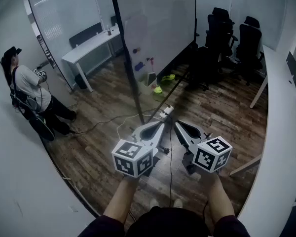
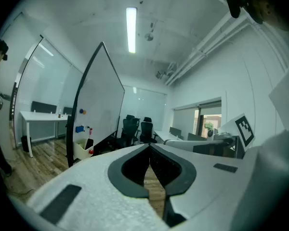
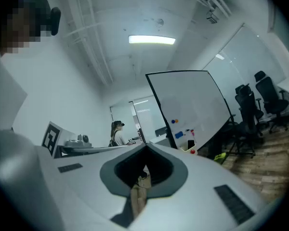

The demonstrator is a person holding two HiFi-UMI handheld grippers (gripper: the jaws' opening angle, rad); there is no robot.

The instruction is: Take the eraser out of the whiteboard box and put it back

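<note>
A whiteboard point(image 1: 153, 19) on a black stand rises in the middle of the room. A pale box point(image 1: 151, 78) hangs at its lower edge, with a dark upright thing, maybe the eraser point(image 2: 88, 144), in it. A blue block point(image 1: 139, 66) sticks to the board above the box. The box point(image 3: 190, 146) also shows in the right gripper view. My left gripper point(image 1: 164, 124) and right gripper point(image 1: 176, 124) are side by side well short of the board. Both are shut and hold nothing. In their own views the left gripper point(image 2: 150, 147) and right gripper point(image 3: 145, 148) have their tips together.
A person point(image 1: 27, 90) stands at the left by a glass wall. A white desk point(image 1: 91, 46) is behind the board, black office chairs point(image 1: 237, 38) at the back right, a long white table point(image 1: 281, 132) along the right. A power strip point(image 1: 166, 111) with cables lies on the wood floor.
</note>
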